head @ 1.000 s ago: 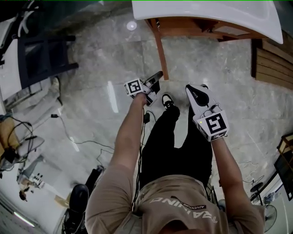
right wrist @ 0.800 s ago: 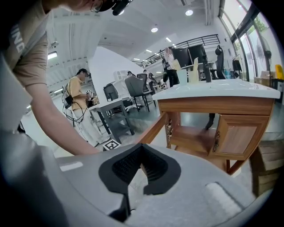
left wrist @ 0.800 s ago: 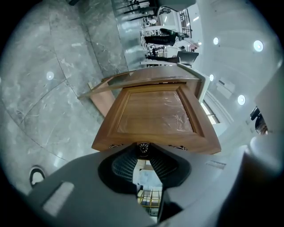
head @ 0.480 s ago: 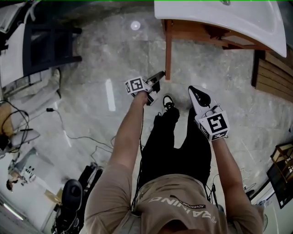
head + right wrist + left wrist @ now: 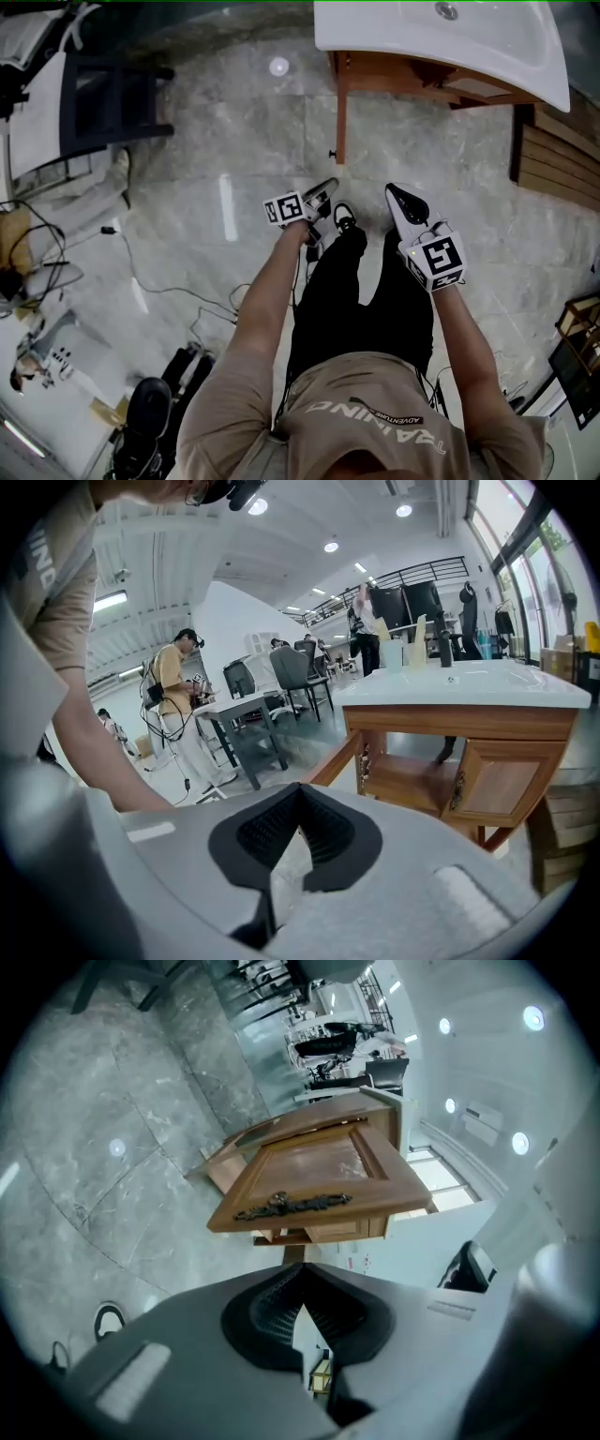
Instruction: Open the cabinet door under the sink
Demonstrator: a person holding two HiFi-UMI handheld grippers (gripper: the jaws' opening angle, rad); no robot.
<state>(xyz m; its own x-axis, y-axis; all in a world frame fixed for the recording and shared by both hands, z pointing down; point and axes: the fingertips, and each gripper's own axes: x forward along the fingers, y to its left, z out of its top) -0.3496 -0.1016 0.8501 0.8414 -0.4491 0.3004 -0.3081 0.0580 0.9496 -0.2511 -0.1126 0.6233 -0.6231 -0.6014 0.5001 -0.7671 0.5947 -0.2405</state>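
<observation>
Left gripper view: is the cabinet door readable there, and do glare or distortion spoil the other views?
Left gripper view: heavy fisheye, dark corners, tilted scene; the cabinet door is sharp, the window behind it blown out. Head view: lamp glare streaks the glossy floor, otherwise evenly lit. Right gripper view: fisheye bending too, yet the cabinet reads clearly.

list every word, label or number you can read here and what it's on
"TRAINING": large letters on the person's shirt, upside down in the head view.
"ADVENTURE": small patch on the same shirt, barely legible.
Nothing else in any view is readable.
</observation>
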